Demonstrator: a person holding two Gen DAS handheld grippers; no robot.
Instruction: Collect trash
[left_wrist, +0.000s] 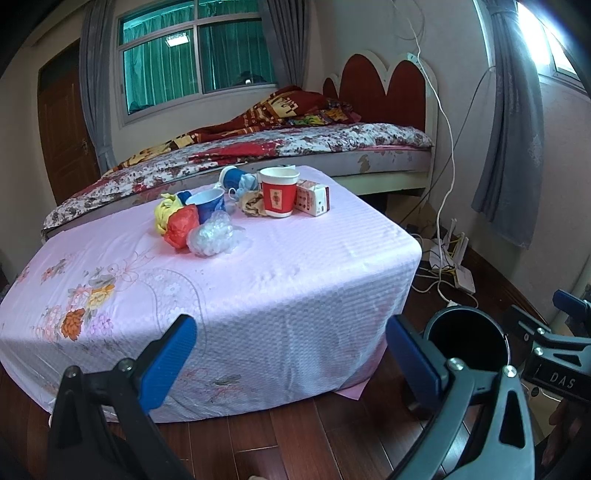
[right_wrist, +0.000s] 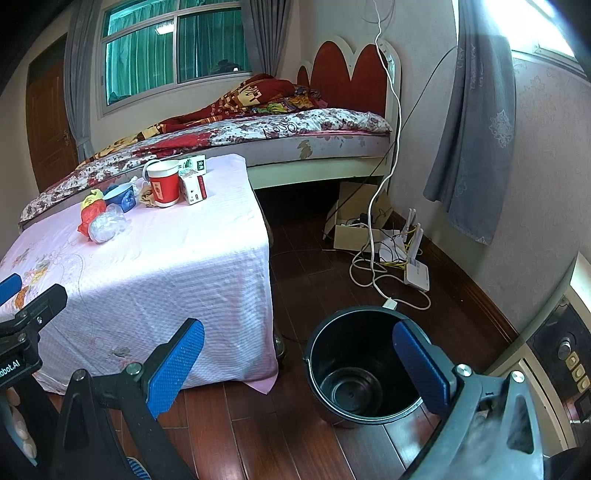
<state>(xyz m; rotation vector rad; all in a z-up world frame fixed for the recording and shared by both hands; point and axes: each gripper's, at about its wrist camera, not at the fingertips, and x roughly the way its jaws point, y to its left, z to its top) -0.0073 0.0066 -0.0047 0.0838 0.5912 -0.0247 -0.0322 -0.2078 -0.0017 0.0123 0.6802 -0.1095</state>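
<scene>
Right now my left tool (left_wrist: 291, 354) is spread wide and holds nothing, and so is my right tool (right_wrist: 299, 354). Both hang low, near the front of the worktop (left_wrist: 258, 273) with its pink cloth. All the trash sits bunched at the far end: a red paper cup (left_wrist: 277, 192), a small carton (left_wrist: 314, 197), a blue cup (left_wrist: 207, 204), and red (left_wrist: 181, 225), yellow (left_wrist: 166, 212) and clear (left_wrist: 212, 238) crumpled bags. More bits hide behind the cups; I cannot tell what they are. My black bucket (right_wrist: 354, 365) stands on the floor, partly hidden by my right tool.
</scene>
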